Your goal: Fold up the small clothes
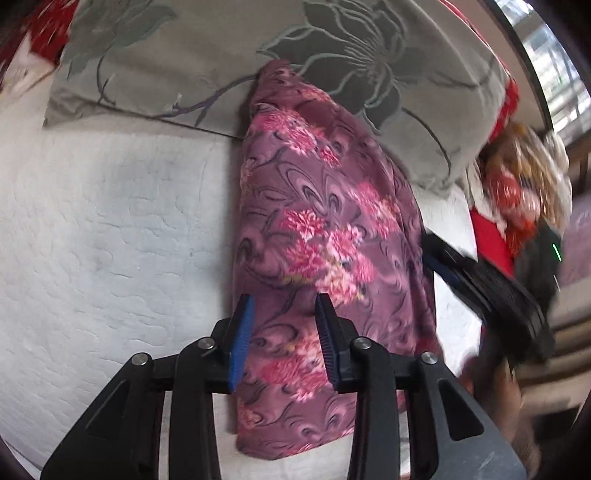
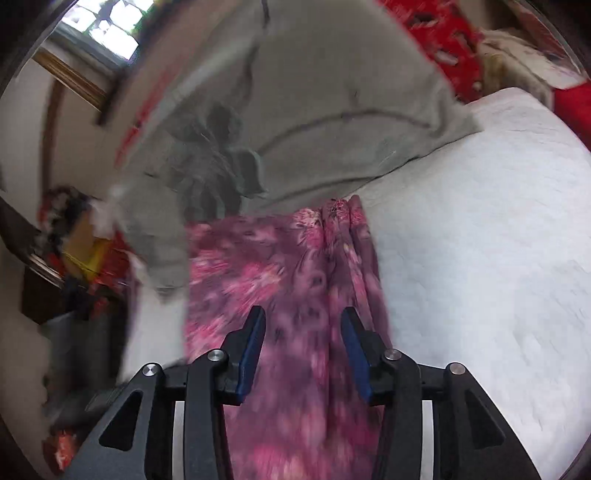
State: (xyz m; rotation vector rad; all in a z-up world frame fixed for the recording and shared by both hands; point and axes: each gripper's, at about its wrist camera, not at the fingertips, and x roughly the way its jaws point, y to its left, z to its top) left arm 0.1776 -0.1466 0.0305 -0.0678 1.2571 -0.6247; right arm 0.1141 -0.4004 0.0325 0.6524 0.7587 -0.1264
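A purple garment with pink flowers (image 1: pixel 317 229) lies folded in a long strip on the white quilted bed (image 1: pixel 110 229). My left gripper (image 1: pixel 284 306) is open above its near end, with cloth showing between the blue pads. The right gripper shows in the left wrist view (image 1: pixel 439 258) at the garment's right edge, blurred. In the right wrist view the garment (image 2: pixel 288 258) runs away from me over the bed (image 2: pixel 480 240), and my right gripper (image 2: pixel 303 321) is open above it, holding nothing.
A grey pillow with a flower print (image 1: pixel 258 55) lies against the garment's far end; it also shows in the right wrist view (image 2: pixel 314 103). A heap of red and orange things (image 1: pixel 517 199) sits at the bed's right side. A window (image 2: pixel 110 26) is behind.
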